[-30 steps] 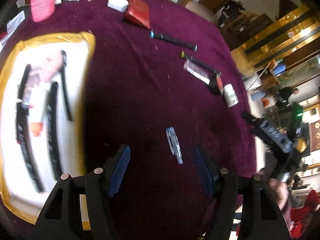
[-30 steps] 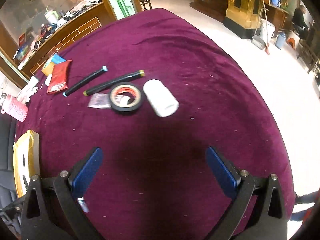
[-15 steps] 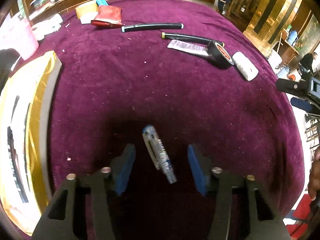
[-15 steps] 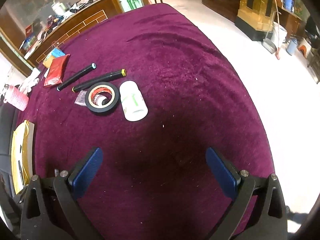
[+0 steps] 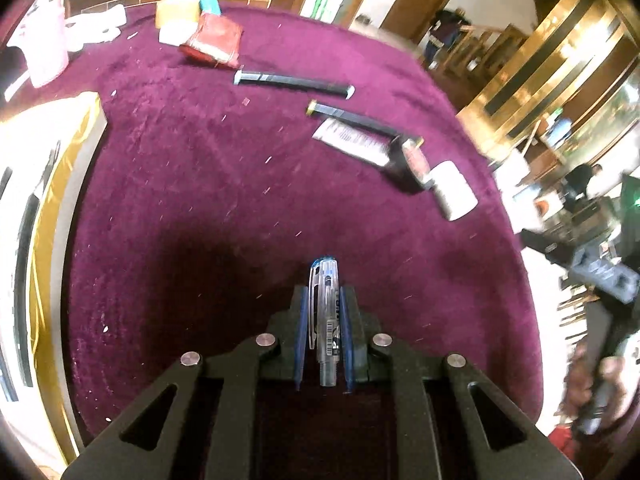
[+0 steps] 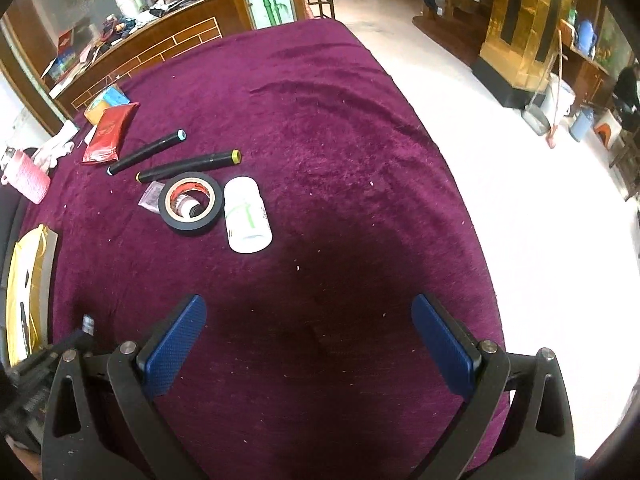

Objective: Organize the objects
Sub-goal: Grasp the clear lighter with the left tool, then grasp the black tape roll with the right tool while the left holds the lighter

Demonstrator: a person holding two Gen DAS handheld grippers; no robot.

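Lying at one o'clock beyond left gripper (image 5: 324,300): black tape roll (image 5: 404,164), white bottle (image 5: 454,194), two black markers (image 5: 292,82); nothing obstructing; clamped now on clear pen (image 5: 327,312), previously loose on purple cloth (image 5: 200,200) between parted pads; right gripper (image 6: 310,344) wide, empty.

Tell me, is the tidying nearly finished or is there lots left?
Lots left. Done: some dark, long things already lie in the gold-edged tray. In hand: the left gripper is shut on a clear pen; the right gripper is open and holds nothing. Left on the purple cloth: two black markers, the tape roll, the white bottle and the red packet.
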